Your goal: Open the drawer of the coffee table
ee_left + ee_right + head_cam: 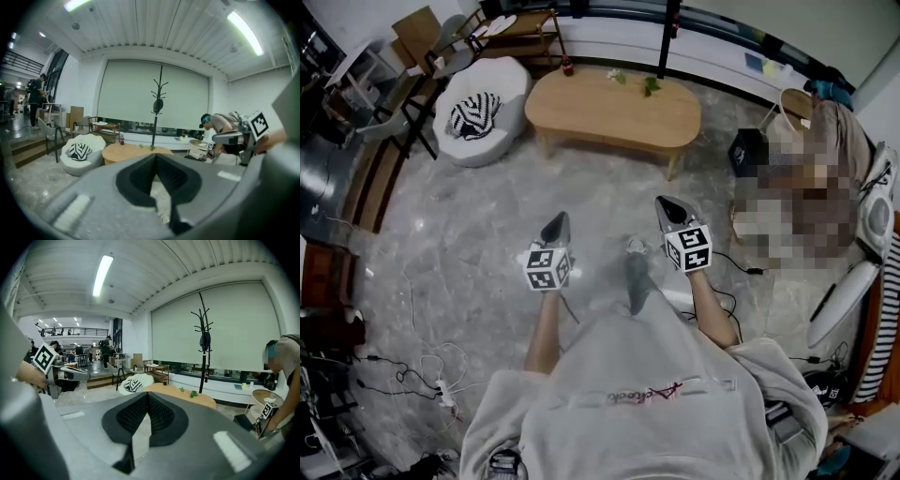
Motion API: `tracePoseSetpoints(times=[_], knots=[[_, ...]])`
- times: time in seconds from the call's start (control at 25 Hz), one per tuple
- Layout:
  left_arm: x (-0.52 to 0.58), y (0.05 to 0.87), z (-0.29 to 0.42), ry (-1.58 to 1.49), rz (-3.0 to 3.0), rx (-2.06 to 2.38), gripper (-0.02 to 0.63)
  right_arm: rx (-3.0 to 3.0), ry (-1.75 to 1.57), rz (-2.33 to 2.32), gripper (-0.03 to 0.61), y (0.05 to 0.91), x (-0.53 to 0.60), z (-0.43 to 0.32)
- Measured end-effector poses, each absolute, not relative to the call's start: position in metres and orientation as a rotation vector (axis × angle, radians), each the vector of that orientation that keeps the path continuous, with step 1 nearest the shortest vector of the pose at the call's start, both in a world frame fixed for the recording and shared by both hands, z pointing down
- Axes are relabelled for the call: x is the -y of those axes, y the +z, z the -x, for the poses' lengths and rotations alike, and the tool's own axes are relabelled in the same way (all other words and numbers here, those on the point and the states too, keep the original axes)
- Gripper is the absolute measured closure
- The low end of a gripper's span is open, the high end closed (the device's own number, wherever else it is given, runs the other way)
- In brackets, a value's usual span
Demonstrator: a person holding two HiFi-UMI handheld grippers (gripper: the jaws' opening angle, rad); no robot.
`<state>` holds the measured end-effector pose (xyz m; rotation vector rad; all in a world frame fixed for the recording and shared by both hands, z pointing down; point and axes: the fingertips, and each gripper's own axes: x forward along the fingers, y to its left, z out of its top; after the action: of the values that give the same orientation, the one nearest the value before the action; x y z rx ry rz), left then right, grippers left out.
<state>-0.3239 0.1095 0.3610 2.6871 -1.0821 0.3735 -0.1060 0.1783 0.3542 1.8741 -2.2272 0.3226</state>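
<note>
Nearest, the grey left gripper (562, 219) and grey right gripper (662, 202), fingers pressed together on nothing, aim at the oval wooden coffee table (614, 111), still well apart from it, probably lined up to reach its unseen drawer.

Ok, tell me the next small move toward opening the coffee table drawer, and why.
Probably step forward toward the coffee table: it stands well ahead across open floor, out of reach of the left gripper and right gripper, both shut and empty. Its drawer is not in view from here.

The coffee table (600, 117) is a low, light-wood oval on short legs, standing upright far off. Its drawer cannot be made out.
</note>
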Motion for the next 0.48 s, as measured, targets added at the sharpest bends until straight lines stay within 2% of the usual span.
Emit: tracePoseSetpoints(times=[0.48], knots=[[-0.024,0.363,0.272,0.398,-2.689,1.072,0.612,2.229,0.344,-1.876,0.574,0.36,-0.092,0.054]])
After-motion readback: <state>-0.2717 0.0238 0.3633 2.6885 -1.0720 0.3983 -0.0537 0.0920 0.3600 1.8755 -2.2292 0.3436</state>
